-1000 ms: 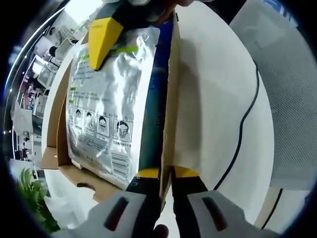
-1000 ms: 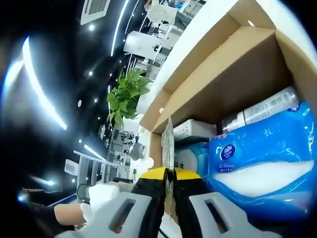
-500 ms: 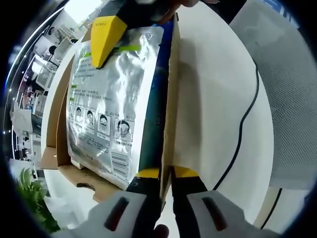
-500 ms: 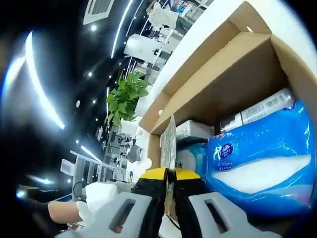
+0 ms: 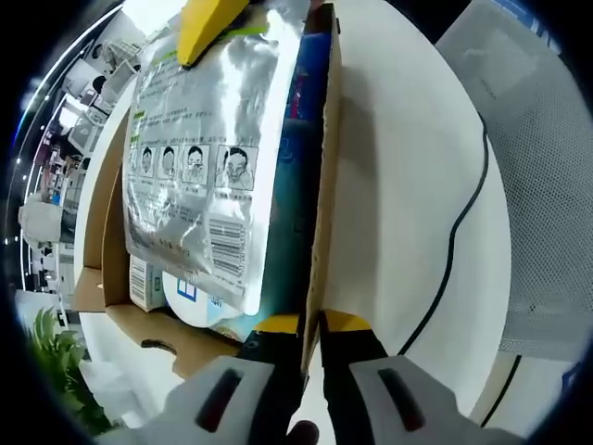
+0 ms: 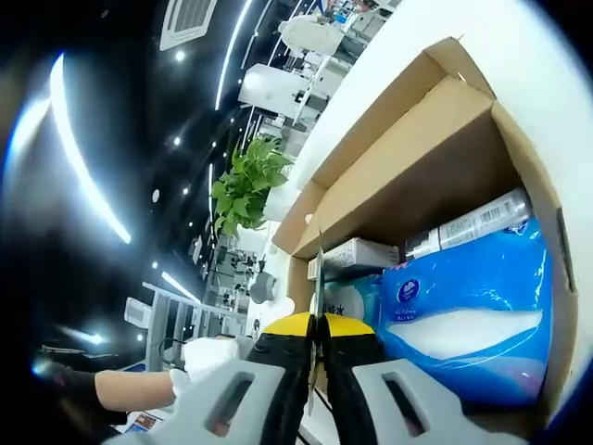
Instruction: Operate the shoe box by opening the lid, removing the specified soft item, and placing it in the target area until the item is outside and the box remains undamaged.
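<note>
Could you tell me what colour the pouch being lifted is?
Silver pouch, clearest in the left gripper view.

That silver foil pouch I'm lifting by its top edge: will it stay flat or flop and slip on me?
The silver foil pouch looks thin and creased, so it will probably bend rather than stay flat. Its glossy film may be slippery; the right gripper pinches only its top. It seems light, hanging clear above the brown cardboard box.

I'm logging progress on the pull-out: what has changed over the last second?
The silver foil pouch, pinched by the right hand-held gripper, has risen further out of the shoe box, uncovering small packs beneath it. The left hand-held gripper stays clamped on the box wall. The blue tissue pack and the black cable are unmoved.
</note>
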The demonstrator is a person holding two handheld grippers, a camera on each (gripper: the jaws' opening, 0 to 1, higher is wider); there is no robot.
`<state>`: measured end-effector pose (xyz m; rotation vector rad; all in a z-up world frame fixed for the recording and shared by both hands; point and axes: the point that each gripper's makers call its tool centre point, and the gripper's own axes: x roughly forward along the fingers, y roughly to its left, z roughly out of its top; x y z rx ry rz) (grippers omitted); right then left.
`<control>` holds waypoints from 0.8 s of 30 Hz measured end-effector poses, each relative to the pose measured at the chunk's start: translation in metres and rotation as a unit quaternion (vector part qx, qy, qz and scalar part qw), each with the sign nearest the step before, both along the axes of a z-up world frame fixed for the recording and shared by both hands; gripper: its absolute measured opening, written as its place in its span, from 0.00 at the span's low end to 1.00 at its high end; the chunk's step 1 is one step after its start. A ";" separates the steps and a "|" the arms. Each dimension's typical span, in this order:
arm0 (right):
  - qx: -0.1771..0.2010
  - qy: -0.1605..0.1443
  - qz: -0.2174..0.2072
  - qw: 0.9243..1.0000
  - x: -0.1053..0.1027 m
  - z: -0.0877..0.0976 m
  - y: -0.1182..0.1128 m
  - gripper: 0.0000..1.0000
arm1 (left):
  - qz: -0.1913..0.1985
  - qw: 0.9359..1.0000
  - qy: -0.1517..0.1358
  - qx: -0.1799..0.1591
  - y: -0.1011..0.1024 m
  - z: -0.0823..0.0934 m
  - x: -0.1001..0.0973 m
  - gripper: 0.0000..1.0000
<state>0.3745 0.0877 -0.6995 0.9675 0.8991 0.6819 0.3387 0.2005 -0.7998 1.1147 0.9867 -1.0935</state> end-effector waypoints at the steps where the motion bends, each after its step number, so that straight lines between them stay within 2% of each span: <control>1: 0.001 0.002 0.001 1.000 0.000 0.000 -0.001 0.00 | 0.002 1.000 0.001 0.000 0.000 0.000 0.000 0.05; 4: 0.005 0.002 0.007 1.000 -0.001 0.003 -0.004 0.00 | 0.008 1.000 0.004 0.002 0.000 0.001 -0.001 0.05; 8: 0.008 -0.011 0.015 1.000 -0.004 0.013 -0.007 0.00 | 0.008 1.000 0.004 0.003 -0.001 0.001 -0.002 0.05; 10: 0.003 -0.028 0.022 0.999 -0.006 0.019 -0.012 0.00 | 0.009 1.000 0.009 0.004 -0.001 0.000 -0.002 0.05; 13: -0.002 -0.032 0.028 0.999 -0.011 0.022 -0.020 0.00 | 0.011 1.000 0.009 0.004 -0.002 0.001 -0.002 0.05; 18: -0.011 -0.043 0.030 0.999 -0.018 0.027 -0.033 0.00 | 0.012 1.000 0.010 0.004 -0.003 0.001 -0.003 0.05; 24: -0.002 -0.051 0.018 0.999 -0.021 0.035 -0.046 0.00 | 0.012 1.000 0.009 0.004 -0.003 0.001 -0.003 0.05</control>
